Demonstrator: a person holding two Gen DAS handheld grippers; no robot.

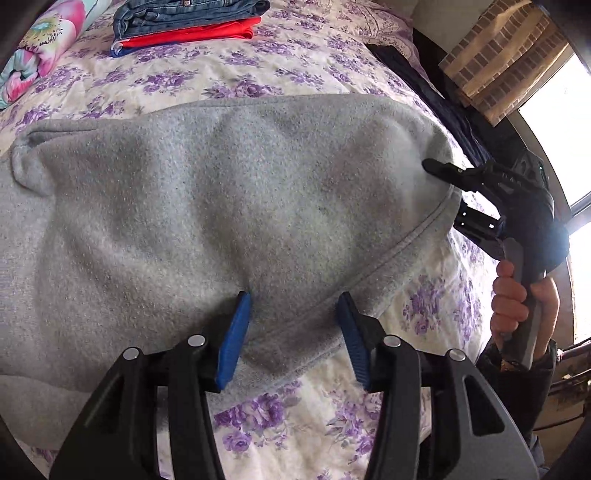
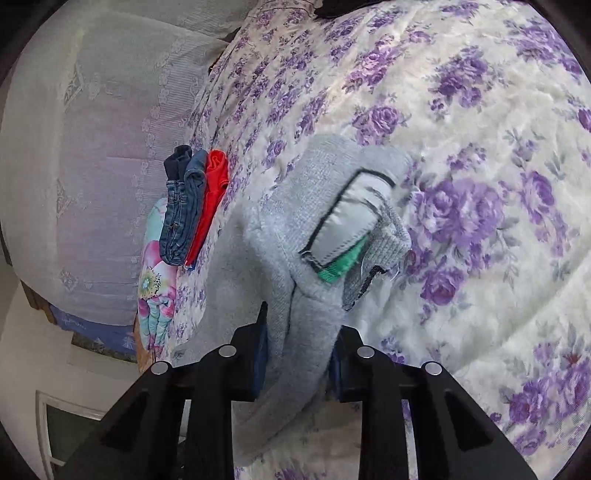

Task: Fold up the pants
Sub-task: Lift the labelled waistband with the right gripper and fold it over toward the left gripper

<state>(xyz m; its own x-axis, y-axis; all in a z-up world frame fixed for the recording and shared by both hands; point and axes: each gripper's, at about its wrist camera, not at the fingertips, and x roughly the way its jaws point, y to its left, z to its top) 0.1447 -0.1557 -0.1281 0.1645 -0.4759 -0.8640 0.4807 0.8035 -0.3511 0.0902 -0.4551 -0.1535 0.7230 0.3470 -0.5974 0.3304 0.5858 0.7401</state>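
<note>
Bedspread of cream quilted cotton printed with purple roses (image 1: 280,77) covers the bed and serves as the folding surface. Item one: grey fleece pants (image 1: 207,206), soft, napped and thick, lying spread over the middle of the bedspread with a stitched hem edge running diagonally toward the near side; the cloth billows in broad rumples, which suggests it is being lifted at two points to carry one part over another. Left gripper (image 1: 293,332), black frame with blue ribbed pads (image 1: 232,343), stands about half open with a bunched corner of fleece between the pads; whether they press on it cannot be told. Right gripper (image 2: 297,354), held by a hand (image 1: 511,295) at the bed's far edge, has its jaws nearly closed on a thick roll of the fleece. Beyond it the pants' inside shows: a shiny pale satin pocket lining with dark piping (image 2: 351,218) and a green tag (image 2: 340,266). Item two: folded stack of blue denim jeans and a red garment (image 1: 188,26), placed well apart near a flowered pillow (image 1: 40,51), likely the finished pile. Fold judged under way, not yet laid flat.
</note>
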